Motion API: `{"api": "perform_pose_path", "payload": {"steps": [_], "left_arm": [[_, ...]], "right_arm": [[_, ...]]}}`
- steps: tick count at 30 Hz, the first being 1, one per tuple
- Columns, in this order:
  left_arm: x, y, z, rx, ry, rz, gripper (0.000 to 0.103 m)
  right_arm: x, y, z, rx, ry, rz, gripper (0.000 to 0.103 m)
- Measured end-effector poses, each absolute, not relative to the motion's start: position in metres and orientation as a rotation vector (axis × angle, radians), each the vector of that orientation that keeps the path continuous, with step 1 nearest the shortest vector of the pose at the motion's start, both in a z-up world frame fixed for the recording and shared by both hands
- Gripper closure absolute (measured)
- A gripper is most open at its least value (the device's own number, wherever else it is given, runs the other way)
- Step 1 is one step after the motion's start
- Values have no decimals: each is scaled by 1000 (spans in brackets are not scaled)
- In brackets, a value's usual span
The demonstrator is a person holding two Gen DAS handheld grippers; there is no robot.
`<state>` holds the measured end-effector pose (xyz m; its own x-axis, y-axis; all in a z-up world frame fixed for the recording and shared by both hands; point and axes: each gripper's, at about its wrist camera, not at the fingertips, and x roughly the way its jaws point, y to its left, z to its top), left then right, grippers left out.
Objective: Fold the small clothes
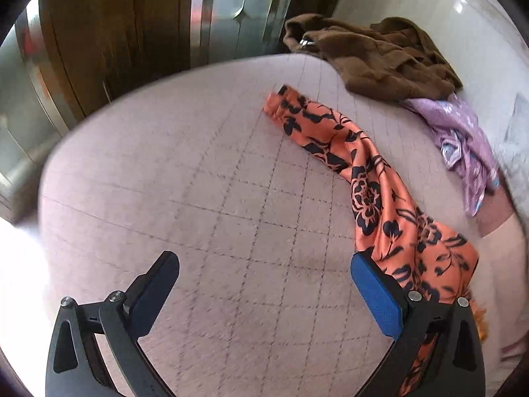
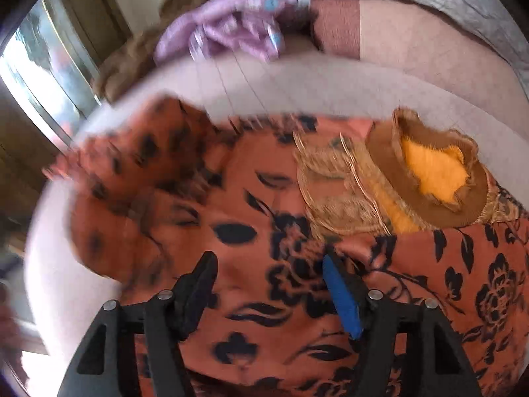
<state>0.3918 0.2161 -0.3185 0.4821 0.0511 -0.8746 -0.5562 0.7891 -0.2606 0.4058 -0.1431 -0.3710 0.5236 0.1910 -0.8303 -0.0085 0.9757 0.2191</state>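
Note:
An orange garment with black flowers (image 1: pixel 370 178) lies stretched across the quilted pink bed cover (image 1: pixel 205 205), from the middle to the lower right. My left gripper (image 1: pixel 264 264) is open and empty above the bare cover; its right finger (image 1: pixel 377 297) sits beside the garment's near end. In the right wrist view the same orange garment (image 2: pixel 251 231) spreads out below my right gripper (image 2: pixel 269 264), which is open with fabric showing between the fingers. An orange and brown fringed piece (image 2: pixel 429 178) lies on the garment at the upper right.
A brown fuzzy garment (image 1: pixel 373 56) and a purple garment (image 1: pixel 463 139) lie at the far right of the bed; the purple one (image 2: pixel 231 29) also shows in the right wrist view. A wooden wardrobe (image 1: pixel 99 33) stands beyond the bed's edge.

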Motion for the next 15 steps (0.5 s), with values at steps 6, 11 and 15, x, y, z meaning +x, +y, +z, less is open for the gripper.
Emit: {"api": "perform_pose_path", "payload": {"steps": [6, 11, 15], "left_arm": [[401, 236, -342, -844, 985, 288, 4], [424, 248, -346, -934, 913, 263, 18], [459, 254, -351, -931, 930, 277, 16]], "right_arm": [[339, -172, -342, 235, 863, 192, 34], [273, -202, -339, 218, 853, 173, 34], [229, -236, -334, 223, 836, 130, 34]]}}
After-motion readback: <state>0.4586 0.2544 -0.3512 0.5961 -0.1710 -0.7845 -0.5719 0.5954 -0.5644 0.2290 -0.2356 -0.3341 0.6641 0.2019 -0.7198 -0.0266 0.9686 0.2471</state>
